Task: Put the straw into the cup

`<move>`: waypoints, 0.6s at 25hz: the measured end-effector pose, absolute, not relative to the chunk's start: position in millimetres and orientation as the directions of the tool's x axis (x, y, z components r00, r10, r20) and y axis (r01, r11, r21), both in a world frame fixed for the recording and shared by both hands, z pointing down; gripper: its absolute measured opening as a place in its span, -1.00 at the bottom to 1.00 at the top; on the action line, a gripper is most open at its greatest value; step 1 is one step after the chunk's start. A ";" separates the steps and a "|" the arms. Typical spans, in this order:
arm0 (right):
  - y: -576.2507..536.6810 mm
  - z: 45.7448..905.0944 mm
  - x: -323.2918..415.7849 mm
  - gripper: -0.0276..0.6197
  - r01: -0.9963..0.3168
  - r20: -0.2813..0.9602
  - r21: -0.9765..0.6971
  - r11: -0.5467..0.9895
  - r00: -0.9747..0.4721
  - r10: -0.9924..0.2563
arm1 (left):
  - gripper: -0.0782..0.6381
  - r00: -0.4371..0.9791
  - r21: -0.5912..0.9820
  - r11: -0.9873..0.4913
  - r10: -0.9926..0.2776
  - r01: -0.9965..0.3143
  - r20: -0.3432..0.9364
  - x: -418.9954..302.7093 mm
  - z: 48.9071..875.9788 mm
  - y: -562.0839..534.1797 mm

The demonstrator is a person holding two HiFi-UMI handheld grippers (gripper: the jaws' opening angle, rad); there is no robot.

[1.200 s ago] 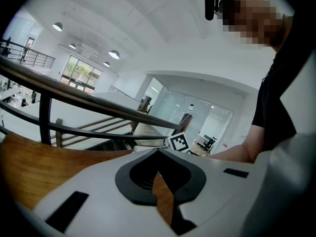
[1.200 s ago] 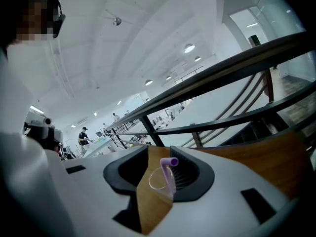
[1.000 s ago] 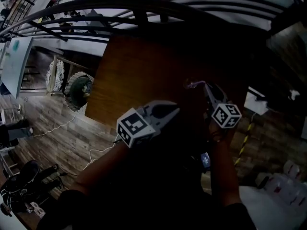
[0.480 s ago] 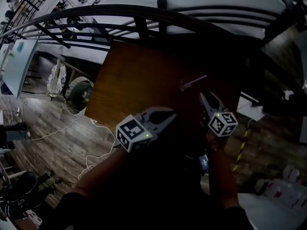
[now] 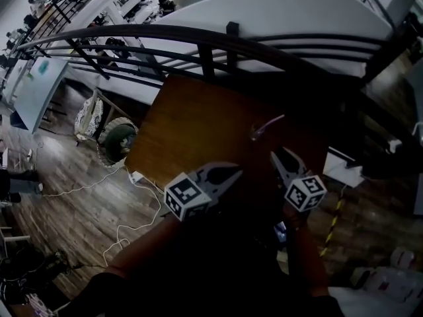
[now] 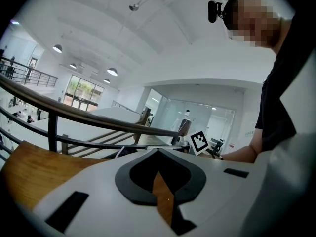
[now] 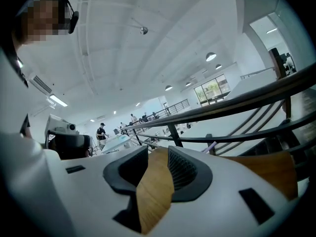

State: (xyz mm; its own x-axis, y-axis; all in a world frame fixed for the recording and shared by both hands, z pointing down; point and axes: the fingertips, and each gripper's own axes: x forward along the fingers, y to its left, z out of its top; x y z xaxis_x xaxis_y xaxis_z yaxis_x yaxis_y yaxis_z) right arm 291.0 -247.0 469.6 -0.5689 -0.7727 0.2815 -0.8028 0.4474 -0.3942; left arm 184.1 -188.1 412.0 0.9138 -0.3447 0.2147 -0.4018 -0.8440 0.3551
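Observation:
In the head view a small clear cup (image 5: pixel 255 135) stands on the brown wooden table (image 5: pixel 192 124), toward its far right. A pale purple straw (image 5: pixel 269 122) leans out of the cup to the right; its tip (image 7: pixel 213 146) also shows in the right gripper view just beyond the jaws. My right gripper (image 5: pixel 285 156) hovers a little nearer than the cup, open and empty, not touching it. My left gripper (image 5: pixel 232 171) hangs to the left over the table's near part, jaw tips together with nothing held.
A dark metal railing (image 5: pixel 198 41) runs just past the table's far edge, with a drop to a lower floor behind it. A round fan-like object (image 5: pixel 119 137) and white cables (image 5: pixel 125 210) lie on the wood floor at left. A white box (image 5: pixel 345 174) sits at right.
The right gripper was at the straw a second ago; it has since drawn back toward me, leaving the straw in the cup. The left gripper barely moved. The view tilted up.

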 end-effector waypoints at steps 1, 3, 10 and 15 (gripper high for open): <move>-244.0 467.5 289.1 -0.52 -0.800 0.279 -0.396 0.451 -0.572 -0.771 | -0.75 0.913 0.352 -0.844 -0.348 -0.404 0.214 182.8 411.2 -185.4; -238.9 462.6 284.4 -0.52 -0.794 0.268 -0.397 0.461 -0.580 -0.769 | -0.75 0.911 0.344 -0.845 -0.354 -0.409 0.211 180.1 408.9 -181.7; -217.3 441.4 258.7 -0.86 -0.790 0.261 -0.355 0.499 -0.597 -0.759 | -0.75 0.914 0.318 -0.858 -0.359 -0.403 0.189 164.5 395.5 -170.9; -198.8 416.9 226.7 -0.88 -0.765 0.205 -0.350 0.540 -0.625 -0.753 | -0.75 0.930 0.333 -0.869 -0.329 -0.367 0.166 145.5 393.2 -163.5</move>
State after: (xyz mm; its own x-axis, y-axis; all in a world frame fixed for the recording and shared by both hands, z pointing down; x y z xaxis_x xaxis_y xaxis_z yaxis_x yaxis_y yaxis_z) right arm 226.7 -198.8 416.9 -0.6252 -0.7530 0.2053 -0.7655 0.5402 -0.3496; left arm 145.5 -163.5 393.2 0.9297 -0.3289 0.1658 -0.3667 -0.8688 0.3327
